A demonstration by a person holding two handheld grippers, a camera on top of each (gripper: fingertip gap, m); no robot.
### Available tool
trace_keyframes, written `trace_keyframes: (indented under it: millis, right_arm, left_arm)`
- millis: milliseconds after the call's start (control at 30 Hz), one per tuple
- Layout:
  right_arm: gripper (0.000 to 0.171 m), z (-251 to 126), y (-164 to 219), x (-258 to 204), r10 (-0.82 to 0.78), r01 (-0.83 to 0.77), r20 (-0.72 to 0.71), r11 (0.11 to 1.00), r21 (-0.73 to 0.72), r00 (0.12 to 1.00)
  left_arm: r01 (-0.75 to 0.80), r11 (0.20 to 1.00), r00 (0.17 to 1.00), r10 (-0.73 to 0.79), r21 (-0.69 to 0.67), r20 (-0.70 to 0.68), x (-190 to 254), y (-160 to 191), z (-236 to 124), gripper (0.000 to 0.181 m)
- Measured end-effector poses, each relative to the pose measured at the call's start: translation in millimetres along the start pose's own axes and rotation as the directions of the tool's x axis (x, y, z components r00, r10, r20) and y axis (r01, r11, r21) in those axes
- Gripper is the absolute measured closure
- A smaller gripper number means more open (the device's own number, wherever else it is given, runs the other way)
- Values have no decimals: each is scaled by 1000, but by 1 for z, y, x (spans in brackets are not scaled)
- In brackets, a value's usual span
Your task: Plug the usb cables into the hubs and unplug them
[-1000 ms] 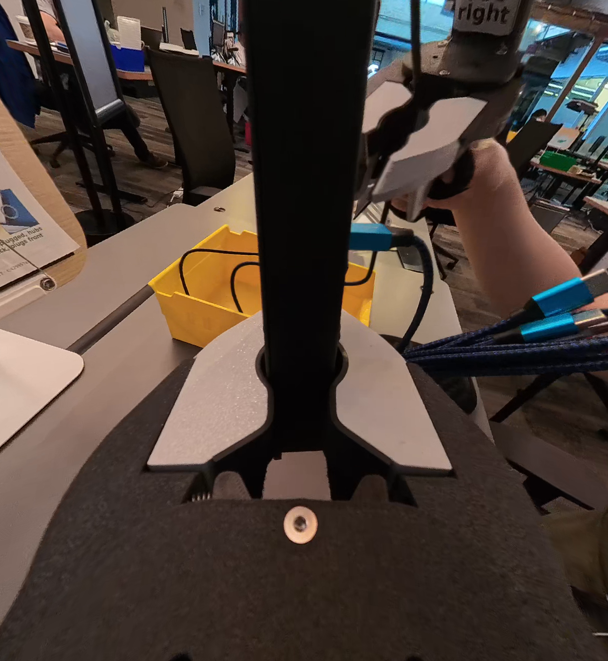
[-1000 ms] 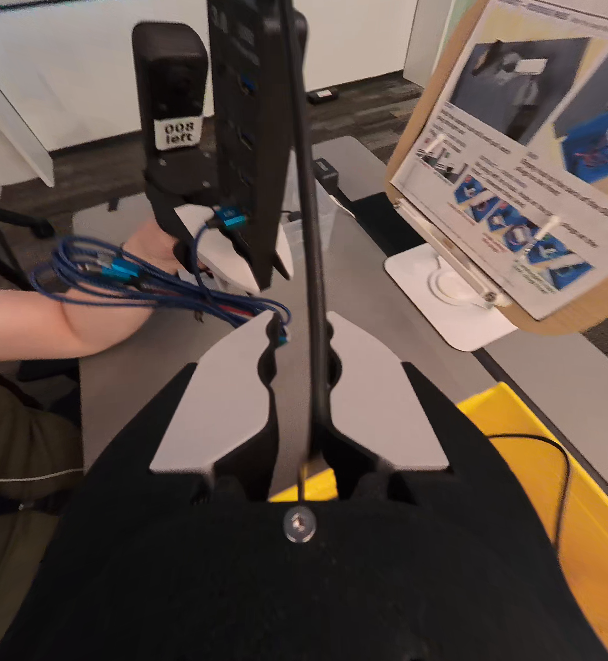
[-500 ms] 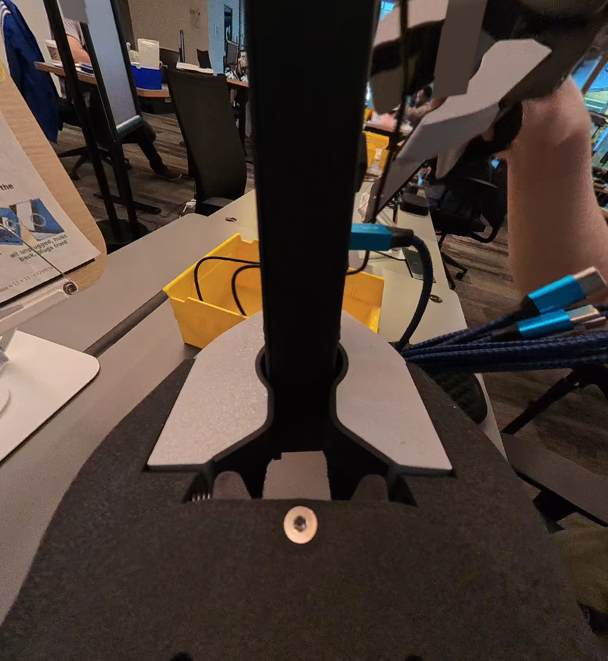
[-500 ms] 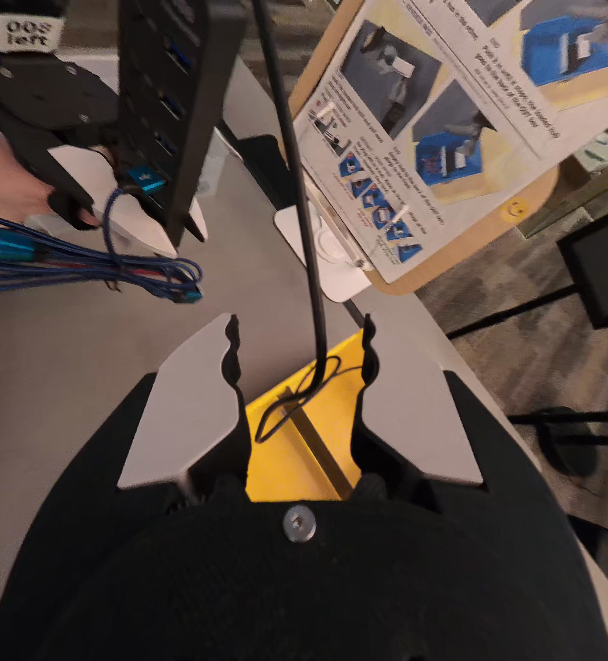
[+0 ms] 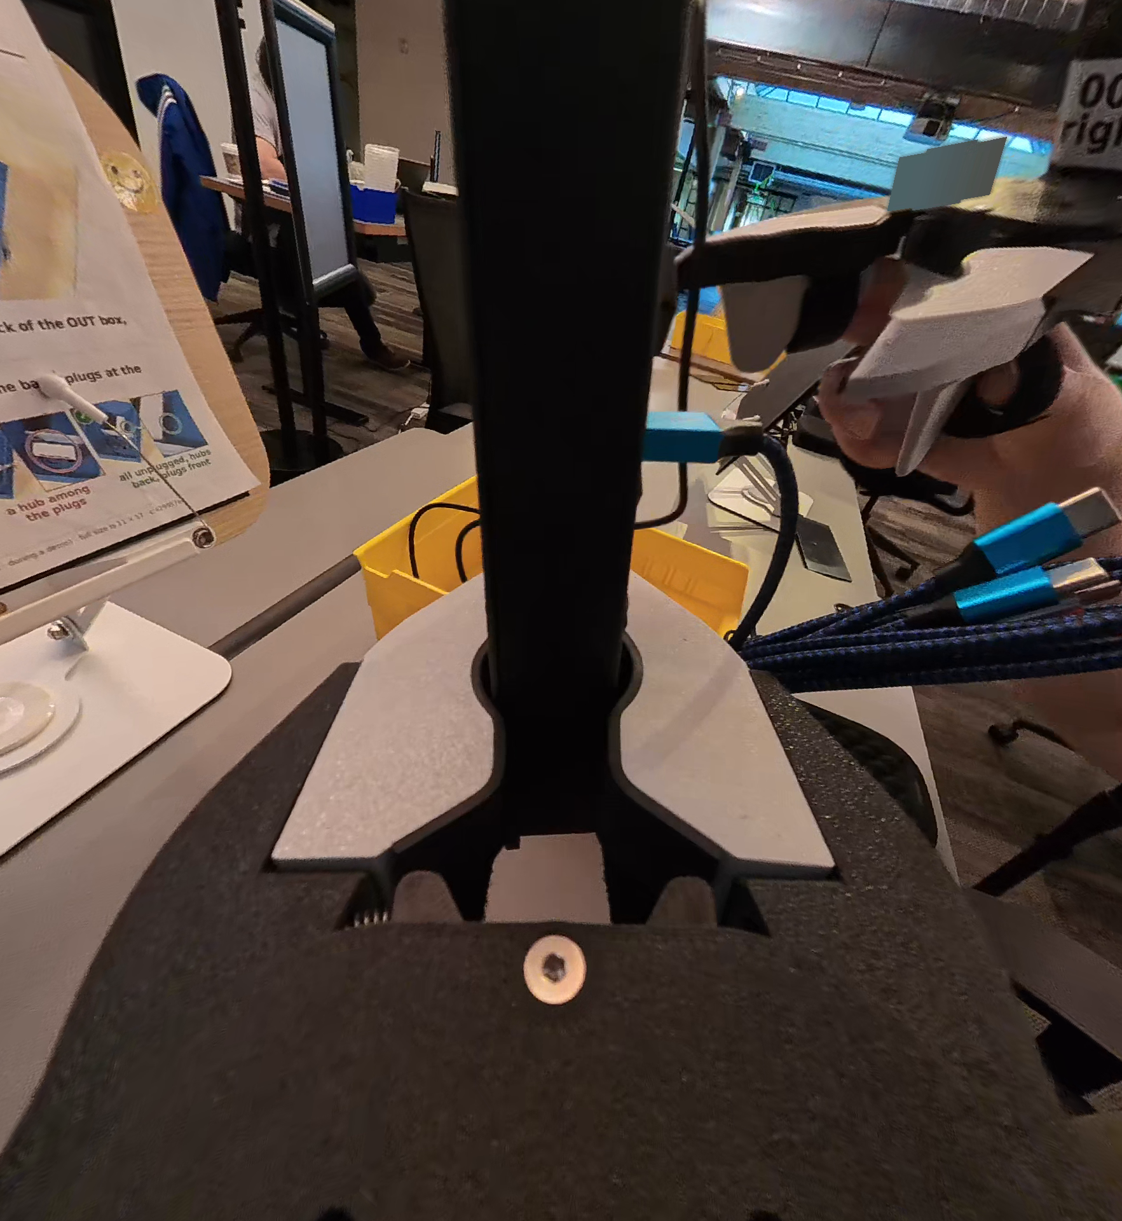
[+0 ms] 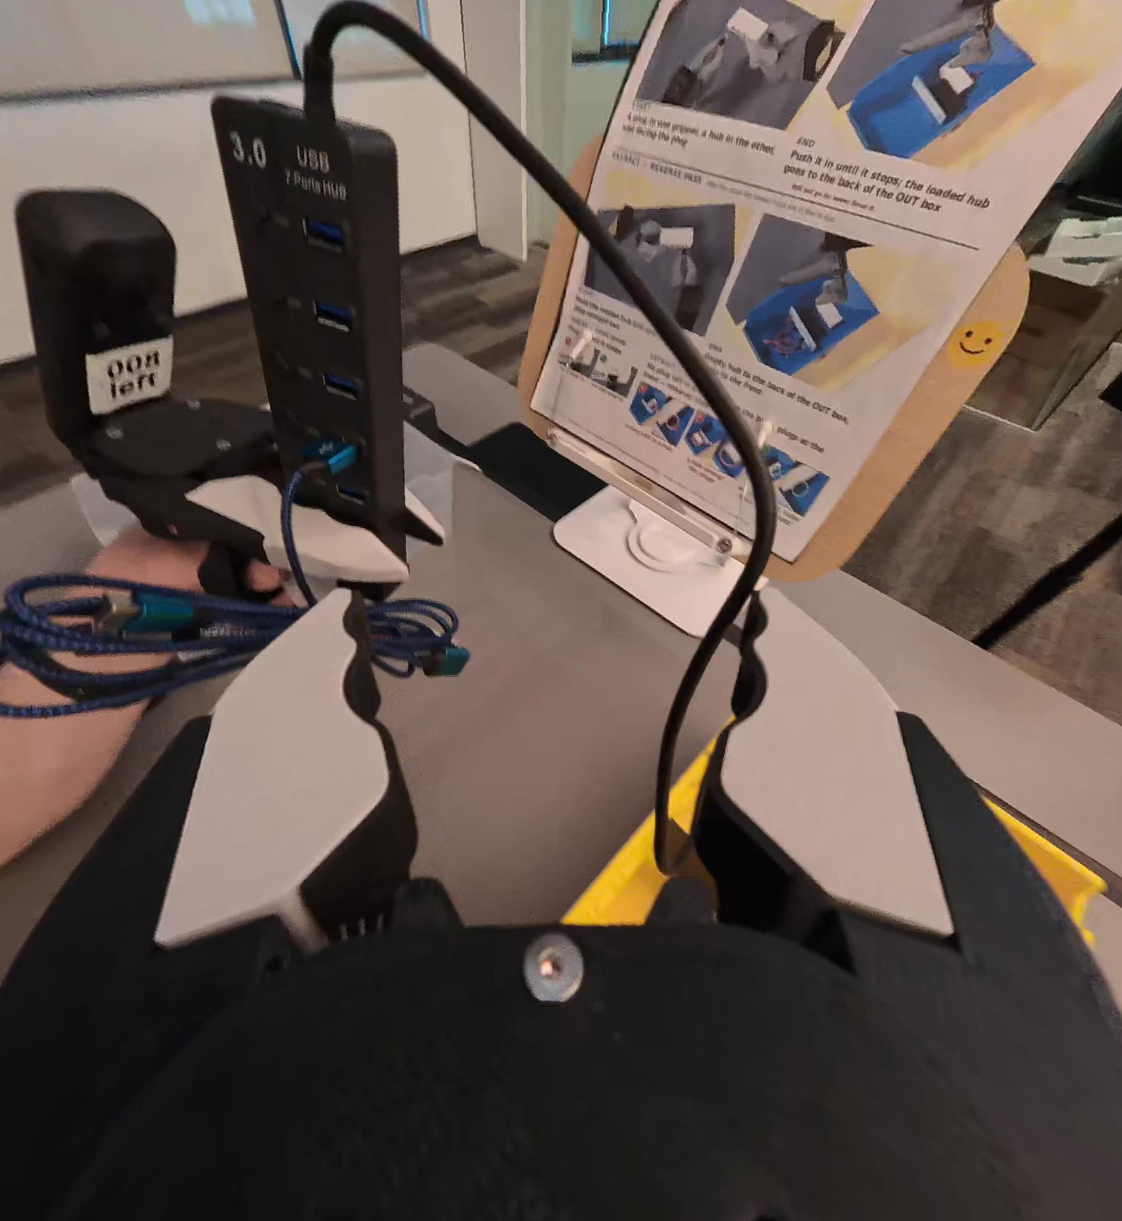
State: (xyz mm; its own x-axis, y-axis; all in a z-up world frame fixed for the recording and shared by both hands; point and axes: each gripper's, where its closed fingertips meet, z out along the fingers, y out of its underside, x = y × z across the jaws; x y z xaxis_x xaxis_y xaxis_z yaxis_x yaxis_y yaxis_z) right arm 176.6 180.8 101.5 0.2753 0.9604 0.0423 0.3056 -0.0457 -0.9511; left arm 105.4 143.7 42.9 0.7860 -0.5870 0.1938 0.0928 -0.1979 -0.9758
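Observation:
My left gripper (image 5: 558, 634) is shut on the lower end of a black USB hub (image 5: 558, 297) and holds it upright above the table. A blue USB plug (image 5: 683, 436) sits in a port on the hub's side. Its blue braided cable joins a bundle (image 5: 941, 634) looped over the person's wrist, with loose blue plugs (image 5: 1033, 535). My right gripper (image 6: 551, 634) is open and empty. The hub's black lead (image 6: 710, 661) hangs between its fingers without being gripped. In the right wrist view the hub (image 6: 320, 297), the left gripper (image 6: 399, 548) and the inserted plug (image 6: 330, 456) show at upper left.
A yellow bin (image 5: 413, 581) stands on the grey table (image 5: 320, 502) behind the hub and holds the black lead's slack; it also shows in the right wrist view (image 6: 644, 872). An instruction board on a white stand (image 6: 776, 297) is to the side. Chairs and desks are beyond.
My right gripper has opened and let go of the hub's black lead, then swung to the hub's side. My left gripper keeps hold of the hub with the blue plug still in.

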Motion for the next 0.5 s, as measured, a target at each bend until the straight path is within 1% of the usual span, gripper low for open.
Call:
trace_keyframes:
  millis: [133,200,267,333,433,500]
  right_arm:
    - [62,4,-12,-17,71,-80,97,993,85,993]
    - [62,6,-16,-26,112,-126,137,987,99,984]
    - [62,13,-15,-33,102,-117,150,989,92,983]
    - [63,22,-11,-40,86,-98,158,993,71,984]
    - [64,35,-4,-59,127,-140,254,989,37,959]
    - [71,40,0,-72,154,-173,327,984,30,933]
  left_arm:
    - [13,999,1000,-12,44,-16,3,-7,-3,154]
    - [14,998,1000,-12,65,-28,4,-11,-6,154]
    - [27,996,997,-20,91,-69,9,-14,-6,155]
    - [49,992,990,-33,113,-140,20,-18,-6,155]
    - [55,990,981,-30,127,-190,30,-19,-3,154]
    - [51,989,977,-21,137,-210,34,-19,-1,154]
